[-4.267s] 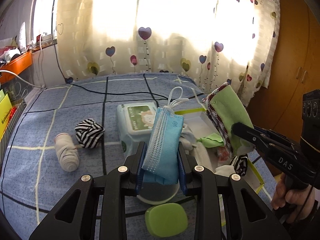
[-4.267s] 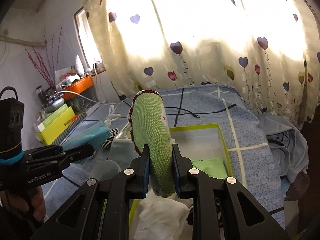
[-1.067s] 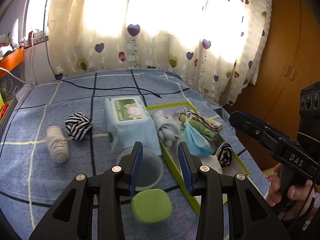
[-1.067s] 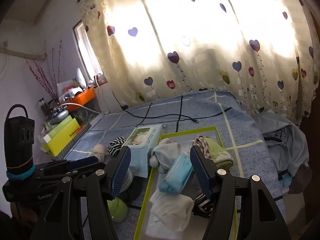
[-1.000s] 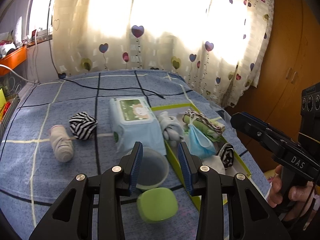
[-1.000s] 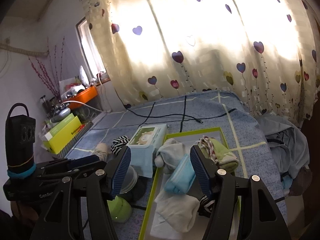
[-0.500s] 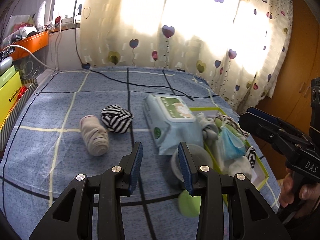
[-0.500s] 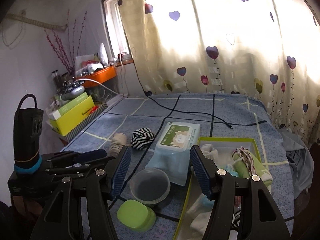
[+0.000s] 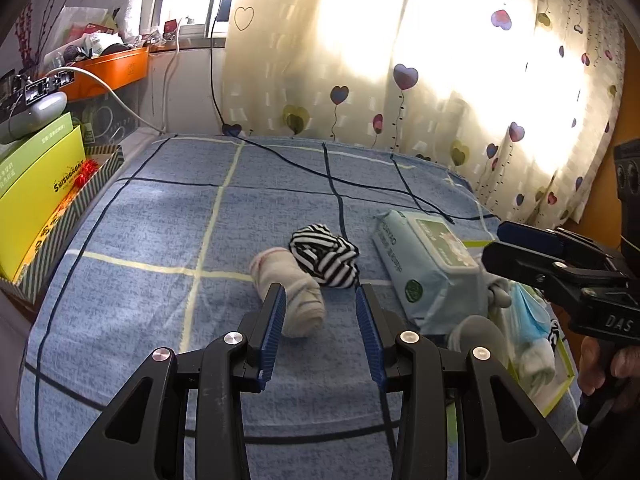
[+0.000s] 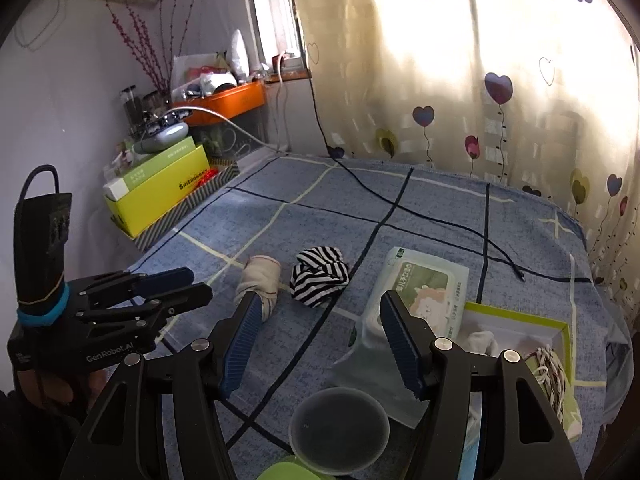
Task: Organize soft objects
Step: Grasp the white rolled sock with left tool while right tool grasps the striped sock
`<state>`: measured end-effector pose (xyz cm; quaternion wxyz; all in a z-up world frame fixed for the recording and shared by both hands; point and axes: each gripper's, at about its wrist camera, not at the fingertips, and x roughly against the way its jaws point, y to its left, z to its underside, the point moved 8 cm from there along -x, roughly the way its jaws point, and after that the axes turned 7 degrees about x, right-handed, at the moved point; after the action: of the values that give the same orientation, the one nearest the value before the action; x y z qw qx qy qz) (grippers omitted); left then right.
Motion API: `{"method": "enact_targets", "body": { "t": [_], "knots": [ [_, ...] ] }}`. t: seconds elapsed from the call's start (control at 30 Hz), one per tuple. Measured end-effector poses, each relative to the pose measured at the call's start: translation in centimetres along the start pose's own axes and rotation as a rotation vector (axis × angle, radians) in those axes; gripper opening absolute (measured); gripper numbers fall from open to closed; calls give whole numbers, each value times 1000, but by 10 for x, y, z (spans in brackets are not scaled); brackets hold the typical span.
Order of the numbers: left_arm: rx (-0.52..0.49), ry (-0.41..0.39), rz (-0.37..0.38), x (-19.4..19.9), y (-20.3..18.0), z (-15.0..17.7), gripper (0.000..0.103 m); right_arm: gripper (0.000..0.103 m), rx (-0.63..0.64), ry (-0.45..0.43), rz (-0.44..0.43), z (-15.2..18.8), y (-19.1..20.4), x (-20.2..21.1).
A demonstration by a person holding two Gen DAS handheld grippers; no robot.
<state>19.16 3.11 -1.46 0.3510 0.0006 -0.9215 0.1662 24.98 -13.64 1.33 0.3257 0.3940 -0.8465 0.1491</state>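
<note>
left gripper [image 9: 320,320], jaws spread, lines up on the rolled white sock [image 9: 290,296] on the bed [image 9: 160,220]; right gripper [image 10: 320,338] spread, empty; next, likely descend and pinch it.

Left gripper [image 9: 320,330], mask released, now faces rolled sock [image 9: 290,294].

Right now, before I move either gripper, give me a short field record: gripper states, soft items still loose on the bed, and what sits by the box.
left gripper: open, empty, aimed at the beige sock
right gripper: open, empty
rolled beige sock: on the blue checked bedspread, outside the box
black-and-white striped sock ball: just right of the beige sock
green-rimmed box: at the right, already holding soft items
pale blue wet-wipe pack: left of the box
clear round container: near the right gripper
</note>
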Motion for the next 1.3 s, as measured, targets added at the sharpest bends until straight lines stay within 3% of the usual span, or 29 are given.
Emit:
{"method": "enact_targets", "body": {
  "t": [0.33,0.53,0.73,0.8,0.87,0.93,1.0,1.03,1.07,1.3],
  "knots": [
    [67,51,-12,-22,21,-1,38,62,77,190,-54,-24,-3,-76],
    [68,55,-11,-25,24,-5,38,62,95,355,-92,-18,-5,-132],
    [78,78,-14,-36,28,-3,38,61,132,465,-83,-10,-2,-167],
    [79,86,-16,-40,28,-2,38,59,147,495,-79,-6,-1,-177],
    [80,95,-18,-43,28,-1,38,47,156,522,-71,-1,-2,-185],
    [78,101,-17,-47,26,-1,38,37,164,538,-72,4,-1,-190],
    [71,105,-17,-49,24,-2,38,35,180,528,-72,5,-1,-190],
    [66,110,-21,-52,23,-2,38,27,184,523,-76,4,-1,-189],
    [64,117,-25,-54,22,-1,38,13,190,517,-76,3,0,-188],
    [78,144,-47,-70,24,0,38,11,166,415,-52,-12,-13,-165]
  ]
}}
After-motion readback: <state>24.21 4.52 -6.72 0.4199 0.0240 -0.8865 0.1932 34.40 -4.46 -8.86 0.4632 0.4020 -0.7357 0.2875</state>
